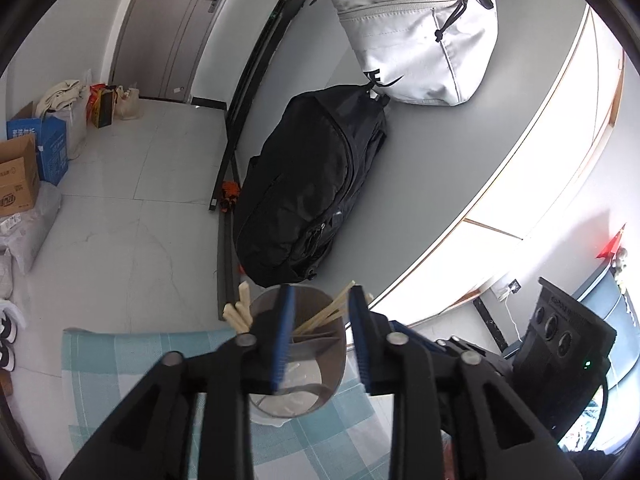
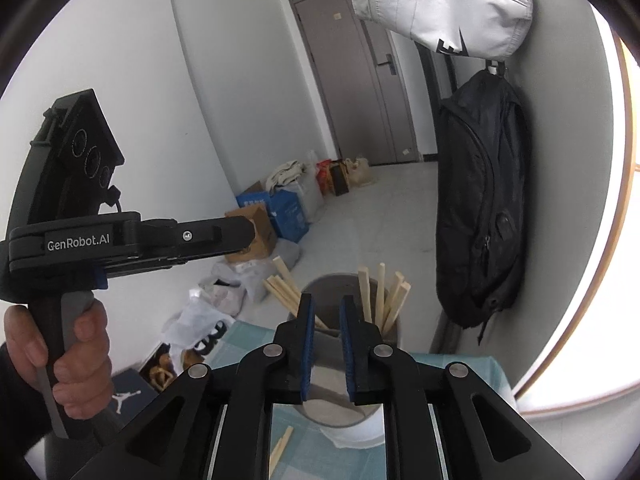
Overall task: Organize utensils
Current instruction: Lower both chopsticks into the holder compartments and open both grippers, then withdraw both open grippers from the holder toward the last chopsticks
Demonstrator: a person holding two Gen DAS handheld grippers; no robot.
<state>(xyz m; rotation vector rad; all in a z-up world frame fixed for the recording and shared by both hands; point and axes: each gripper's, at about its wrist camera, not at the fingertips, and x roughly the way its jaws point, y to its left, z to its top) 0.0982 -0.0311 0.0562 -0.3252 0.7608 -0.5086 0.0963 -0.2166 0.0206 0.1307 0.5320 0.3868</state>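
Observation:
A grey round utensil holder [image 1: 339, 346] stands on a teal checked tablecloth [image 1: 132, 364]. Wooden chopsticks [image 1: 322, 316] lean in its right part, and more chopsticks [image 1: 239, 309] stick out at its left rim. My left gripper [image 1: 320, 300] hangs over the holder, open, with nothing pressed between its blue pads. In the right wrist view the holder [image 2: 334, 284] sits just beyond my right gripper [image 2: 326, 308], which is open and empty. Chopsticks [image 2: 384, 296] stand in the holder's right side. One loose chopstick [image 2: 280, 446] lies on the cloth [image 2: 460, 364].
A black backpack [image 1: 308, 184] and a white bag [image 1: 424, 36] hang on the grey wall behind the table. Cardboard boxes [image 2: 256, 228] and bags lie on the floor. A hand [image 2: 60, 344] grips the left tool's handle. The table's far edge is right behind the holder.

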